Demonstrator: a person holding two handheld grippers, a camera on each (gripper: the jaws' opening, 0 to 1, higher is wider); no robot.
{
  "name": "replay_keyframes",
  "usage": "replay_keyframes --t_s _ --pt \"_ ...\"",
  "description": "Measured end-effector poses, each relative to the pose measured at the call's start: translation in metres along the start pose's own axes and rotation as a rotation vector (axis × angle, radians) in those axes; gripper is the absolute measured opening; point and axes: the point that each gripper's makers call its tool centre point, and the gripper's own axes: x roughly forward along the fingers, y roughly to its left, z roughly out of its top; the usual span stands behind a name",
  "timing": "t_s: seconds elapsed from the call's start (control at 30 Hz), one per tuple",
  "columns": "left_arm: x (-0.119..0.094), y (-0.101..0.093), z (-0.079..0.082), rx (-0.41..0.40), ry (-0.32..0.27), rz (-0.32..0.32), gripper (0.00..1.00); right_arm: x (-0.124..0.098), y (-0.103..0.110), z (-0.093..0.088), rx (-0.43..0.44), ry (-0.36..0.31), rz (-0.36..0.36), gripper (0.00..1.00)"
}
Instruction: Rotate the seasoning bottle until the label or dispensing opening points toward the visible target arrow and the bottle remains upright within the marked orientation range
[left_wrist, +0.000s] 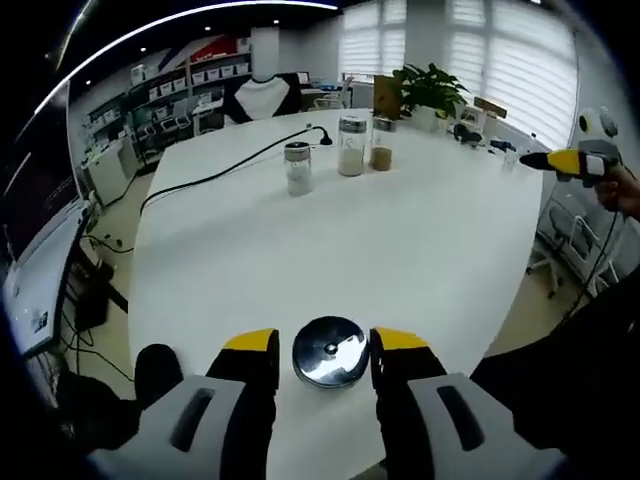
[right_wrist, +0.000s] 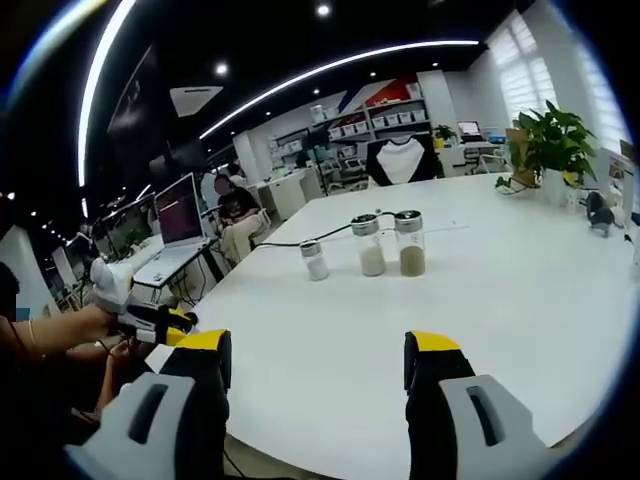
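— Where's the seasoning bottle (left_wrist: 298, 167)?
— Far across the worktop (left_wrist: 400, 250), upright beside two jars. Both hand-held grippers, left (left_wrist: 325, 352) and right (right_wrist: 318, 352), gape empty.
— Grip?
— Looks like slick, breakable glass; clasp its body gently.

Open tabletop (right_wrist: 520, 300) before three bottles (right_wrist: 372, 245)

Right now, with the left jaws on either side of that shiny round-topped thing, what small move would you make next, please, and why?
I would probably close the left gripper gently on the round metal cap. The jaws stand open on either side of it without clearly touching, so nothing is held yet. The right gripper is open, well short of the three bottles.
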Motion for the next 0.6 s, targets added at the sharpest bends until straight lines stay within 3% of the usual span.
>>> replay_keyframes --t_s 0.27,0.43,0.6 --pt "0.0042 -0.0019 -0.0059 -0.031 0.001 0.018 0.34 -0.0035 -0.0066 -0.0025 0.005 0.004 -0.017 0.7" --pt "0.0029 -0.0041 -0.0061 0.015 0.006 -0.038 0.34 -0.004 -0.0083 -0.0024 -0.003 0.009 -0.019 0.7" --pt "0.0022 -0.0081 -0.006 0.115 0.022 -0.132 0.34 -0.0034 -0.009 0.0003 -0.018 0.008 -0.018 0.7"
